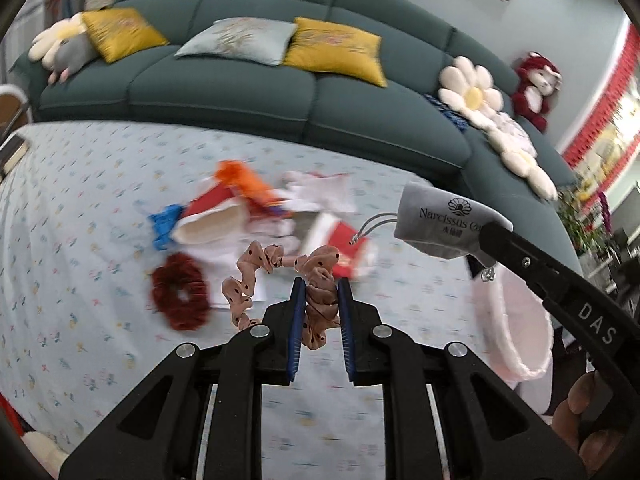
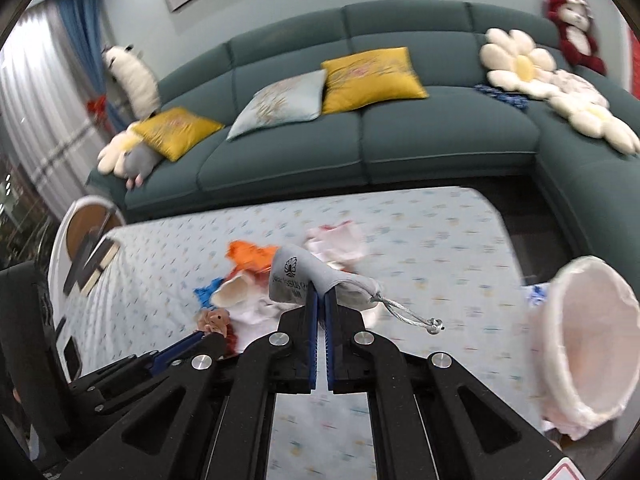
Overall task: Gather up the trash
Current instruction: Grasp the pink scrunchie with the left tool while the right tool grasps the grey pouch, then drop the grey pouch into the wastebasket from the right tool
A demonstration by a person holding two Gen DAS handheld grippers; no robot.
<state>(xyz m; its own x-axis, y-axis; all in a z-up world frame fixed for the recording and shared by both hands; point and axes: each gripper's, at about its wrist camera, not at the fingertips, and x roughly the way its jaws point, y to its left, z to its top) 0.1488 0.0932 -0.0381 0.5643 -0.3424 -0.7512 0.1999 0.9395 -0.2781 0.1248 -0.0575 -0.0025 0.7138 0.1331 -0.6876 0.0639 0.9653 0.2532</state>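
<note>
My left gripper [image 1: 321, 292] is shut on a pink dotted scrunchie [image 1: 280, 280], which dangles above the table. My right gripper [image 2: 321, 300] is shut on a grey drawstring pouch [image 2: 316, 276] with printed lettering, lifted off the table; its cord hangs to the right. In the left wrist view the same grey pouch [image 1: 440, 220] and right gripper's arm [image 1: 560, 280] show at the right. On the floral tablecloth [image 1: 80, 240] lies a pile: an orange wrapper [image 1: 244, 184], a blue scrap [image 1: 164, 224], red and white packets [image 1: 344, 248] and a dark red scrunchie [image 1: 180, 296].
A pale pink lined bin [image 2: 584, 344] stands off the table's right end; it is also the pink bin [image 1: 512, 328] under the right arm. A teal sofa [image 2: 360, 140] with cushions and plush toys runs behind. A book [image 2: 96, 264] lies at the left.
</note>
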